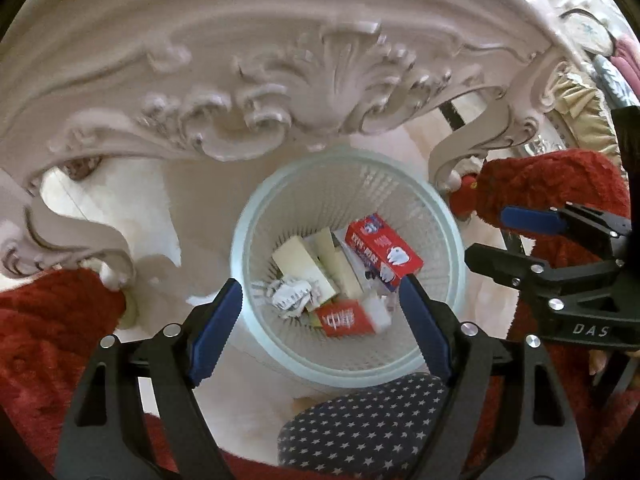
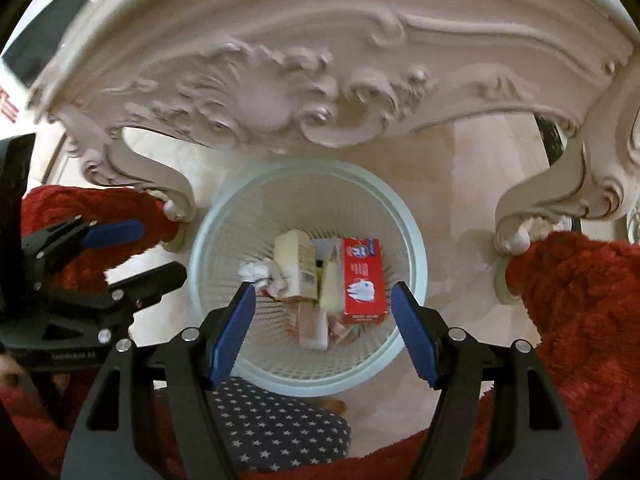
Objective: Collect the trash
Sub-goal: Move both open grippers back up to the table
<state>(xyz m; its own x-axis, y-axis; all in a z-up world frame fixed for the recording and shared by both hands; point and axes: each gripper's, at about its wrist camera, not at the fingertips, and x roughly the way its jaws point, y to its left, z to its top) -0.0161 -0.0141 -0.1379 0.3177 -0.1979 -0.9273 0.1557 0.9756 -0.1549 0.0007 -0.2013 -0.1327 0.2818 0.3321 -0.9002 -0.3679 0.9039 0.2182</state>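
While both tools hang over the mesh wastebasket [image 1: 256, 216], the drop step reads as done. Left tool [image 1: 320, 304]: jaws apart, nothing between them. Right tool [image 2: 324, 312]: jaws apart, likewise empty. Contents of the basket: red toothpaste carton [image 1: 384, 252], a small red box [image 1: 344, 318], cream cartons [image 1: 304, 268], crumpled paper [image 1: 290, 296]. Basket stands on the floor below the carved desk [image 1: 280, 80], beside a red rug [image 1: 48, 320]. Next move, by judgement: seeking further rubbish on the desk.
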